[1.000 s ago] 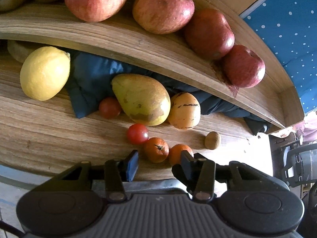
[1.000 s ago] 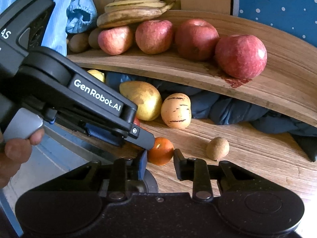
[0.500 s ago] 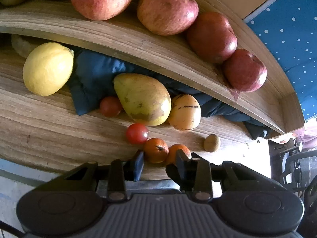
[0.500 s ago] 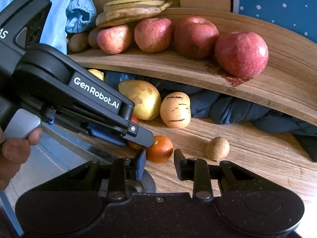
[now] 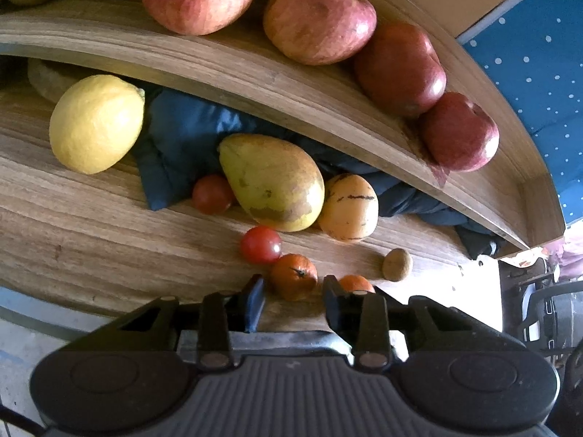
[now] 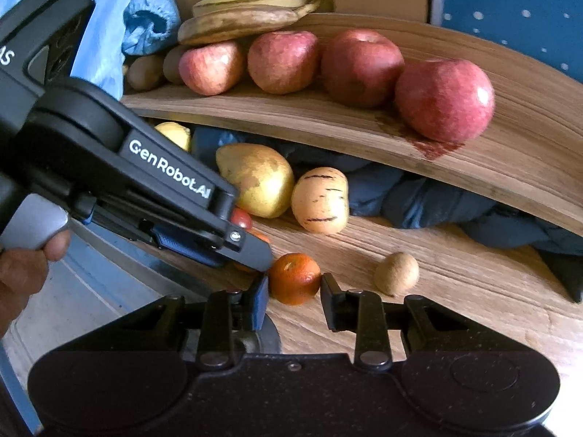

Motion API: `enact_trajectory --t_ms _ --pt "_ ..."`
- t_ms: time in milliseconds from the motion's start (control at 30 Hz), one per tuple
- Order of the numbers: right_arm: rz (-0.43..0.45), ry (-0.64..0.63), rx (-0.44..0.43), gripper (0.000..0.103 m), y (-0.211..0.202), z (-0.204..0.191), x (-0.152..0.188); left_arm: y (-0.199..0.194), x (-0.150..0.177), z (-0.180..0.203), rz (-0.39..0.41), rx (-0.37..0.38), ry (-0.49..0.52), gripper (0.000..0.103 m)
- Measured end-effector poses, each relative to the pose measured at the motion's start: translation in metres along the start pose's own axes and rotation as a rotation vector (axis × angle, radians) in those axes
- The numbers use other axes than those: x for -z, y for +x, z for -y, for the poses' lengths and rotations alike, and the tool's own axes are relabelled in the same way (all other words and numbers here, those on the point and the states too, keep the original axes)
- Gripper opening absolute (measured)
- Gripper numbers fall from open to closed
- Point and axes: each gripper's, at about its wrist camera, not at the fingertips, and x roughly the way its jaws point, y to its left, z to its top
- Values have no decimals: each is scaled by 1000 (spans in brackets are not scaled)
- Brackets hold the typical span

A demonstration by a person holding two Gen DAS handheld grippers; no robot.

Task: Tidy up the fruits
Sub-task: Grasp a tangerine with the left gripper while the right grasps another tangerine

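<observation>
Two small mandarins lie near the front edge of the wooden lower shelf (image 5: 91, 247). In the left wrist view my left gripper (image 5: 293, 298) has its pads against the sides of one mandarin (image 5: 293, 276). The other mandarin (image 5: 355, 284) peeks out beside its right finger. In the right wrist view my right gripper (image 6: 294, 291) is shut on that second mandarin (image 6: 295, 276), which fills the gap between its tips. The left gripper (image 6: 255, 258) reaches in from the left and hides most of its own mandarin.
Behind the mandarins lie two cherry tomatoes (image 5: 260, 244), a mango (image 5: 271, 182), a striped yellow fruit (image 5: 348, 207), a lemon (image 5: 96, 123), a small brown fruit (image 5: 397, 264) and a dark blue cloth (image 5: 182, 138). Apples (image 6: 444, 98) and bananas (image 6: 247, 11) fill the upper shelf.
The left gripper's jaws have narrowed from wide apart to snug around the mandarin. The right gripper and its mandarin have stayed put.
</observation>
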Motion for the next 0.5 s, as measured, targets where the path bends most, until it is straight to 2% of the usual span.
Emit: enact_trajectory --t_ms 100,200,500 --pt "-1 13 13 32 -3 5 5 2 -2 1 4 -3 -2 37" --pt "-3 20 25 32 -2 7 8 3 -2 2 1 -5 4 31" --pt "15 31 34 32 -5 5 14 2 2 9 -8 14 28 29"
